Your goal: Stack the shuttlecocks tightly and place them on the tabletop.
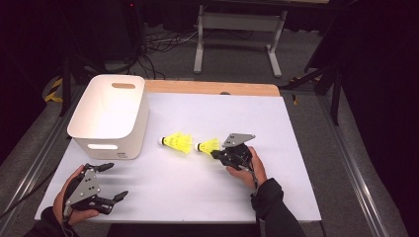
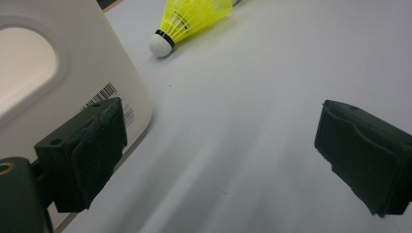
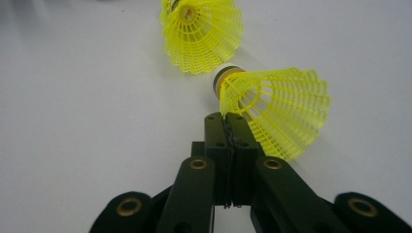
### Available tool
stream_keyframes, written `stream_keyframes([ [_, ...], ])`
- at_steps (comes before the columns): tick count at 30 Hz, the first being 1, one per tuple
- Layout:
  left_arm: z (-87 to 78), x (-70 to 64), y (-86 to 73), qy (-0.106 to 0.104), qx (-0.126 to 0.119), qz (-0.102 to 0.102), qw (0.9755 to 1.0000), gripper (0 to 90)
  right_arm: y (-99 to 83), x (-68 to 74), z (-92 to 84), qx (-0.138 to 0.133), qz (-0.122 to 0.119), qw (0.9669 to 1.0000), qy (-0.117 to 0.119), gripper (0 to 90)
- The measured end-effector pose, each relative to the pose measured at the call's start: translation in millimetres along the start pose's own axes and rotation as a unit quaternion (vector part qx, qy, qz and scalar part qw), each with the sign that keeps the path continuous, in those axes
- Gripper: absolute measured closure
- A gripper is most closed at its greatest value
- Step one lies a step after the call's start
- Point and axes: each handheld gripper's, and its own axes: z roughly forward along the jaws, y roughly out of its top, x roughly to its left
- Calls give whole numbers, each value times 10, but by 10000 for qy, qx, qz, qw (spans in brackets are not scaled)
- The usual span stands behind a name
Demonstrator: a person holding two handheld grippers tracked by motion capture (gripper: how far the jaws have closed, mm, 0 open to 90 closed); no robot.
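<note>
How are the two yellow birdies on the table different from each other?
The near birdie has its mesh skirt pinched in the shut right claw; the far birdie lies free with nothing touching it. The far birdie sits closer to the white bin, while the near birdie is by the person's right hand. In the right gripper view the far birdie shows its open skirt and the near one its side. Both are yellow mesh cones lying on their sides.
</note>
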Motion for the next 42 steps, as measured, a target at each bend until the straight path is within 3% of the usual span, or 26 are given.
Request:
stream_keyframes([
  [8, 6, 3, 1, -6, -20, -47, 10000, 56, 56, 54, 11, -277, 11, 9996, -19, 900],
  [20, -6, 10, -2, -2, -42, -78, 10000, 56, 127, 59, 55, -806, 379, 9960, -8, 900],
  [29, -15, 8, -4, -36, -44, -64, 10000, 59, 155, 135, 302, -729, 434, 9963, 138, 900],
  [42, -11, -2, 4, -64, -54, -50, 10000, 59, 231, 150, 447, -894, 665, 9934, 260, 900],
])
